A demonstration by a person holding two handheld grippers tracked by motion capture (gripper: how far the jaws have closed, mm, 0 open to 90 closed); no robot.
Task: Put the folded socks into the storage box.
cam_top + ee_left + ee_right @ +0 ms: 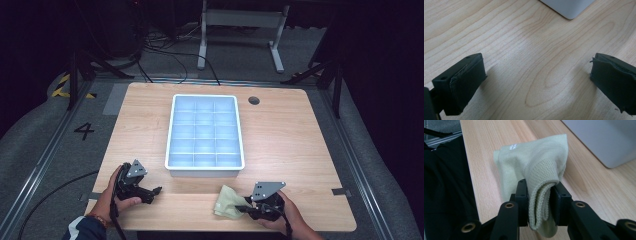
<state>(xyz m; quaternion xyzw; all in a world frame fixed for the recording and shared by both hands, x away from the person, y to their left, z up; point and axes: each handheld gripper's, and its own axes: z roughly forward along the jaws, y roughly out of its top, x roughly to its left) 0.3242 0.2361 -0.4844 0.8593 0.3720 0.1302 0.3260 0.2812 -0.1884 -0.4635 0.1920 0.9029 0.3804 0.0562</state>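
A pale yellow-green knitted cloth point(534, 167) lies folded near the table's front edge, right of centre point(227, 201). My right gripper point(539, 202) is shut on a bunched fold of it, both pads pressing the knit; in the high view that gripper point(246, 208) sits at the cloth's right side. My left gripper point(536, 82) stands open over bare wood, nothing between its fingers point(461, 82). In the high view it point(156, 192) rests at the front left, pointing right. A white divided tray point(171, 142) sits in the middle of the table.
The tray's corner point(569, 8) shows at the top of the left gripper view, and its wall point(609, 142) lies close behind the cloth. A round cable hole point(254, 100) is at the table's back right. Bare wood flanks the tray on both sides.
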